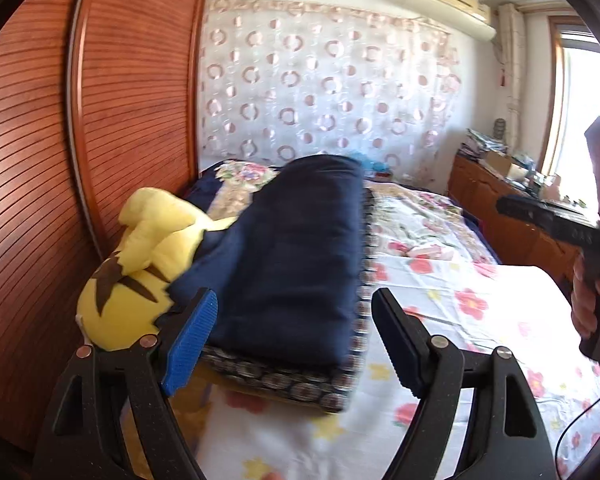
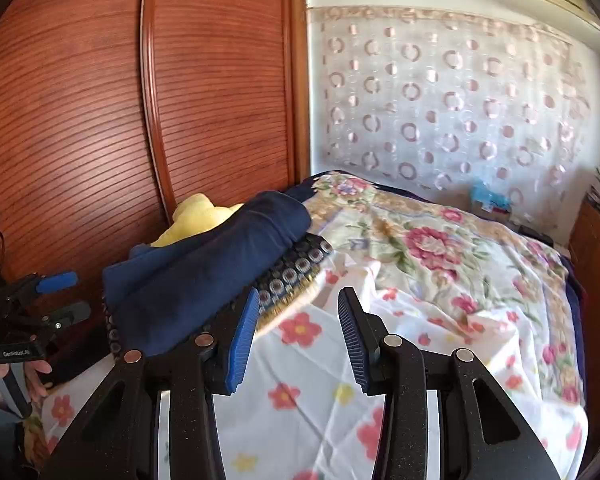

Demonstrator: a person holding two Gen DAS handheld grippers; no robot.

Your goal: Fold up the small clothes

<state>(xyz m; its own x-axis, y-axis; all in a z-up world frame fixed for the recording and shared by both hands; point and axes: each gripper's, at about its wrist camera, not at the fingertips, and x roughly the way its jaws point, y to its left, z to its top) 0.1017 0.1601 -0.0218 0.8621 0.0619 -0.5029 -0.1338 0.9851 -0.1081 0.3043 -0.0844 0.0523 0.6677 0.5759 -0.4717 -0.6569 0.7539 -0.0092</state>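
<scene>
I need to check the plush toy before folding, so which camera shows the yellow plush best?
The left wrist view: the plush shows there large, with its brown markings, beside the navy garment. In the right wrist view only a pale yellow bit peeks out behind that garment.

Folded garment [image 1: 296,256] lies on a cushion [image 1: 300,384] on the bed [image 1: 460,304], plush toy [image 1: 140,264] just left, wardrobe [image 1: 100,128] behind that, curtain [image 1: 324,80] beyond, dresser [image 1: 496,200] right.
</scene>
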